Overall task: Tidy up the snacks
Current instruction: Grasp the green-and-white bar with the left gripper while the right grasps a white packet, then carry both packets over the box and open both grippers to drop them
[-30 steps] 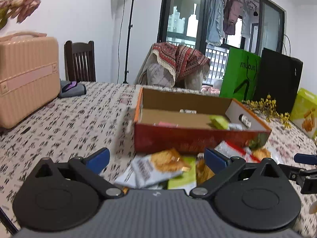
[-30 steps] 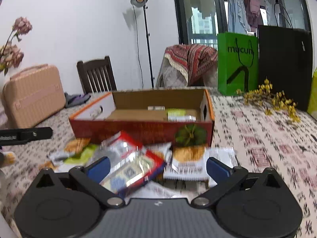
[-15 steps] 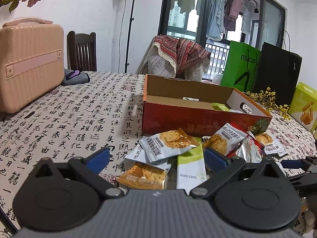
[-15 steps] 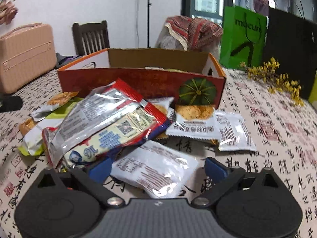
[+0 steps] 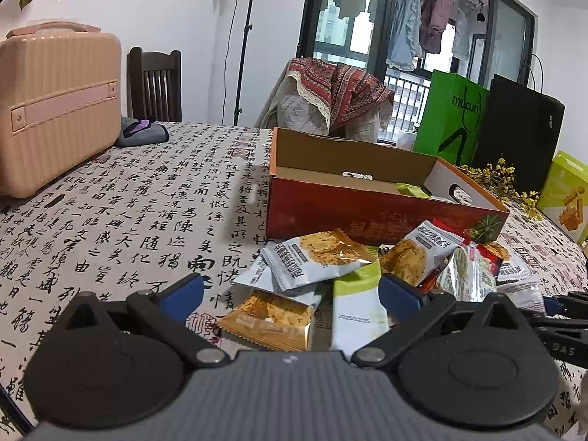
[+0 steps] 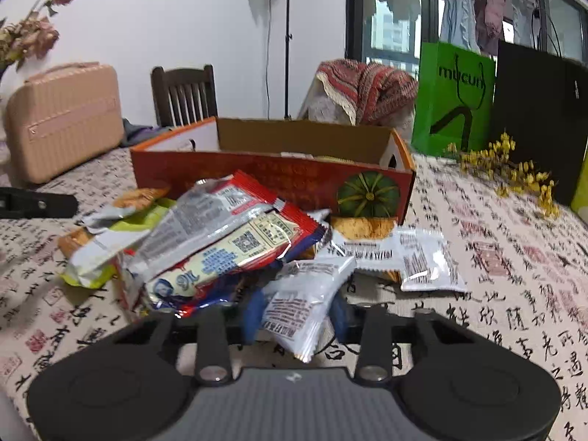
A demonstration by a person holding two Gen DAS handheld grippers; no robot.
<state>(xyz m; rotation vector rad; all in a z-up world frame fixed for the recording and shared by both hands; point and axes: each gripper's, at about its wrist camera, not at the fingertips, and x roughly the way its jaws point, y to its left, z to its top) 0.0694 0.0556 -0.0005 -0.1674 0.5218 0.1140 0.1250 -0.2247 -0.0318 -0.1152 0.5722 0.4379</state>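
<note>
A heap of snack packets (image 5: 330, 257) lies on the patterned tablecloth in front of an open red cardboard box (image 5: 367, 217), which holds a few packets. My left gripper (image 5: 290, 296) is open, low over an orange cookie packet (image 5: 268, 318) and a green-white packet (image 5: 358, 312), touching neither. In the right wrist view the same box (image 6: 257, 169) stands behind the heap. My right gripper (image 6: 296, 314) is closing, and its blue pads pinch a white snack packet (image 6: 305, 297) that bulges between them. A red and silver packet (image 6: 228, 235) lies just left of it.
A pink suitcase (image 5: 55, 103) stands at the table's far left, with a dark chair (image 5: 156, 84) behind. Green (image 5: 452, 117) and black (image 5: 518, 128) paper bags, yellow flowers (image 5: 496, 180) and a yellow-green box (image 5: 567, 194) crowd the far right. White packets (image 6: 422, 261) lie right of the heap.
The right gripper's jaws have gone from wide apart to pinching the white packet, and it has sunk closer to the heap. The left gripper has hardly moved.
</note>
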